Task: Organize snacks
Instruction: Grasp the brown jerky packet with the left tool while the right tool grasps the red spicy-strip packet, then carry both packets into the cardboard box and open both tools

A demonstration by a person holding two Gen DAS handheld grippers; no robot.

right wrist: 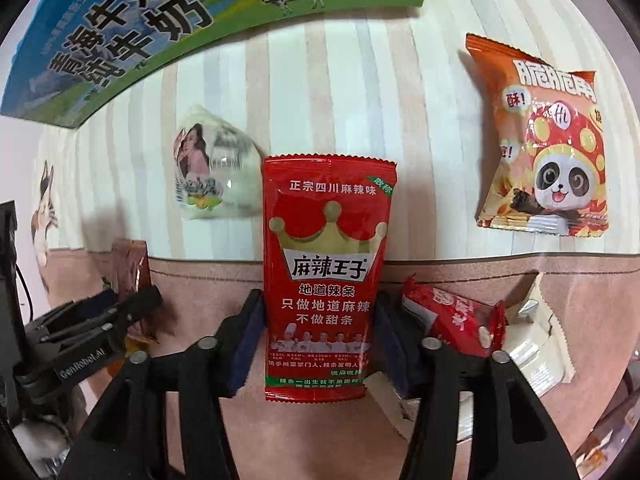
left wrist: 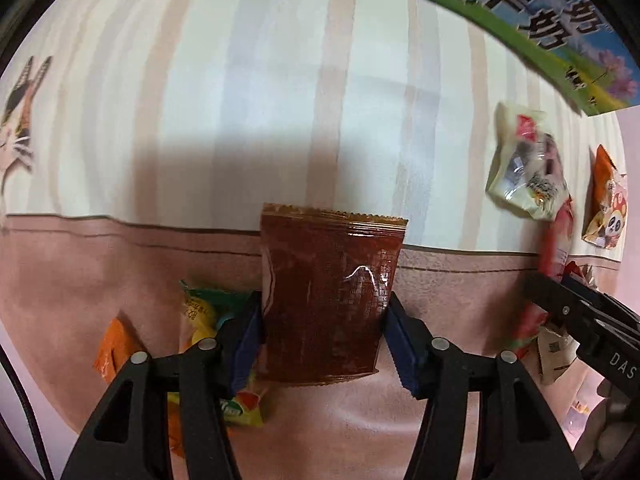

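My left gripper (left wrist: pixel 325 328) is shut on a dark brown snack packet (left wrist: pixel 326 296) and holds it upright above the pink part of the tablecloth. My right gripper (right wrist: pixel 318 332) is shut on a red spicy-strip packet with a gold crown (right wrist: pixel 325 276), also upright. The right gripper shows at the right edge of the left wrist view (left wrist: pixel 580 312). The left gripper shows at the lower left of the right wrist view (right wrist: pixel 92 328), with the brown packet (right wrist: pixel 130 266) in it.
A milk carton box (right wrist: pixel 120 28) lies at the far side. A white packet (right wrist: pixel 216 172) and an orange panda packet (right wrist: pixel 548 148) lie on the striped cloth (left wrist: pixel 240 100). A small red packet (right wrist: pixel 456 316), white packets (right wrist: pixel 536 336), a yellow-green packet (left wrist: pixel 200 312) and an orange one (left wrist: pixel 114 344) lie nearer.
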